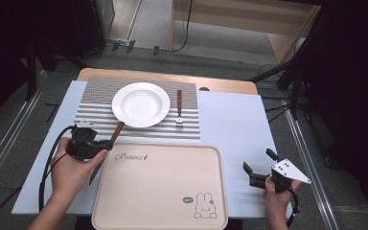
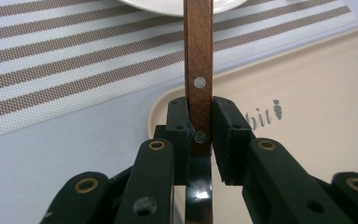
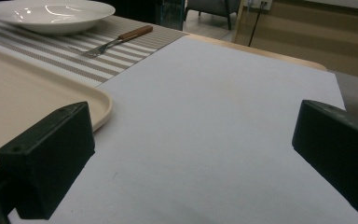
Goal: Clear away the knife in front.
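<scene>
A knife with a brown wooden handle (image 1: 118, 130) hangs over the left edge of the beige tray (image 1: 163, 201), pointing toward the white plate (image 1: 141, 104). My left gripper (image 1: 106, 143) is shut on that handle. In the left gripper view the pads (image 2: 179, 126) press the riveted knife handle (image 2: 198, 70) from both sides, and the dark blade runs back between the jaws. My right gripper (image 1: 258, 159) rests at the table's right front, open with nothing between its jaws. The right gripper view has that gripper (image 3: 191, 158) over bare white table.
A fork (image 1: 178, 108) with a wooden handle lies right of the plate on the striped placemat (image 1: 93, 112). The tray carries a rabbit print (image 1: 205, 206) near its front right corner. White table cover (image 1: 230, 120) spreads right of the mat. Cables and stands surround the table.
</scene>
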A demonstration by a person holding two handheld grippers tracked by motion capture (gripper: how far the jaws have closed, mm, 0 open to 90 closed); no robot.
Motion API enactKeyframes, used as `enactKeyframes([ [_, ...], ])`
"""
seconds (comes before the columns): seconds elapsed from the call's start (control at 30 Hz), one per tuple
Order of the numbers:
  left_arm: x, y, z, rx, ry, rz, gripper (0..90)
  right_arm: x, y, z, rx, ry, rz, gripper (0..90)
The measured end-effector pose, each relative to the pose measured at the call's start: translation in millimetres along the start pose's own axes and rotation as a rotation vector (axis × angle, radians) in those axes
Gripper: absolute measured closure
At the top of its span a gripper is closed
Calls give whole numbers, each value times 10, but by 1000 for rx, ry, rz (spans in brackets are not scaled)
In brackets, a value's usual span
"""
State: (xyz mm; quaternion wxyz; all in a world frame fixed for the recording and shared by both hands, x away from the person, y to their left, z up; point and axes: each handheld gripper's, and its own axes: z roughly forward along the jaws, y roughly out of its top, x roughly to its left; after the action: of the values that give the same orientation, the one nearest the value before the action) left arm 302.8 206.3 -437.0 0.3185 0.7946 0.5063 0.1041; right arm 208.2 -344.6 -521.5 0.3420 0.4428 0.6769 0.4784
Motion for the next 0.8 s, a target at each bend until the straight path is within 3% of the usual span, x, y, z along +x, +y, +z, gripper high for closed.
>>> enactKeyframes([
  [0.33, -168, -151, 13, 13, -46, -3, 766, -1, 0, 4, 0, 1, -7, 0],
  [0.8, -236, -375, 59, 22, -95, -39, 765, 1, 1, 5, 1, -1, -7, 0],
])
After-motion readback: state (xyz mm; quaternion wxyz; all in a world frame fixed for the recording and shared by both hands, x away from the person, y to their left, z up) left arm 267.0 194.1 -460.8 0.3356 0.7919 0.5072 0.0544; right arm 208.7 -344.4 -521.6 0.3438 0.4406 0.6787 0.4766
